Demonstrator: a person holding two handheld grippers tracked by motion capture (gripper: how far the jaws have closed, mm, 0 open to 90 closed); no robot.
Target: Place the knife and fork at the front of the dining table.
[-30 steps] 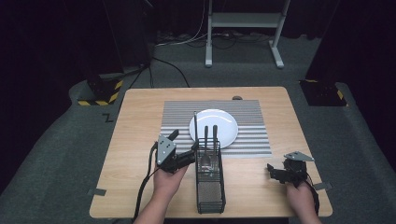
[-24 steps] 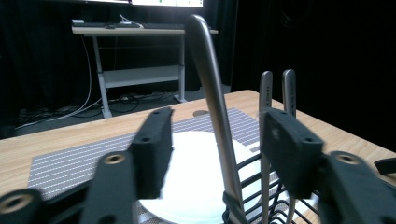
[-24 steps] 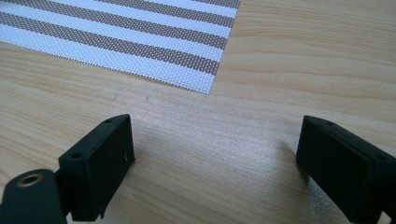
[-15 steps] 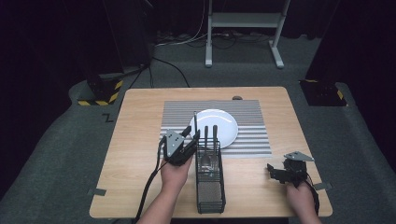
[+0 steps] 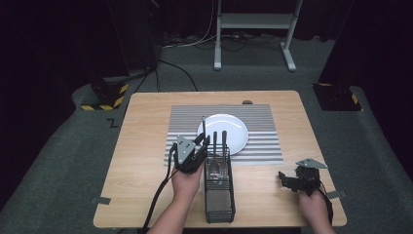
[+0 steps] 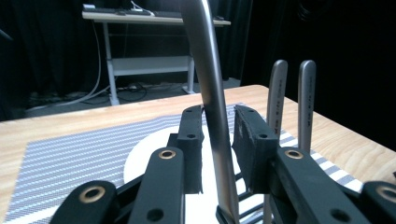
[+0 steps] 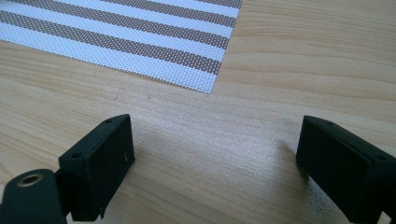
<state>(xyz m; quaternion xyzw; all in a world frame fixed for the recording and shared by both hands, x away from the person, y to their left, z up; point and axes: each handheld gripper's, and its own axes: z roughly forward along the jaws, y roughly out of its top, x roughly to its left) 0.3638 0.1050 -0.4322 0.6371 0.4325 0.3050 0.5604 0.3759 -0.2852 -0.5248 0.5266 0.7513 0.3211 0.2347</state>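
Closing since earlier, left claw (image 6: 216, 140) brackets utensil handle (image 6: 212, 93) beside basket (image 5: 219, 195) rim.

Overhead light falls bright on the table (image 5: 146, 146), with the room around it nearly black. Glare streaks the metal handle (image 6: 210, 93), which is blurred up close. Soft shadows sit under the right gripper (image 7: 215, 158) on sharp wood grain.

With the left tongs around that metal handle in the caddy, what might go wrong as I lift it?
1. The left tongs, which have just been closing, hold the smooth, tilted metal handle with a narrow bite; it might slip or swing.
2. Two other handles stand close beside it in the wire caddy; they could snag or tip the caddy.
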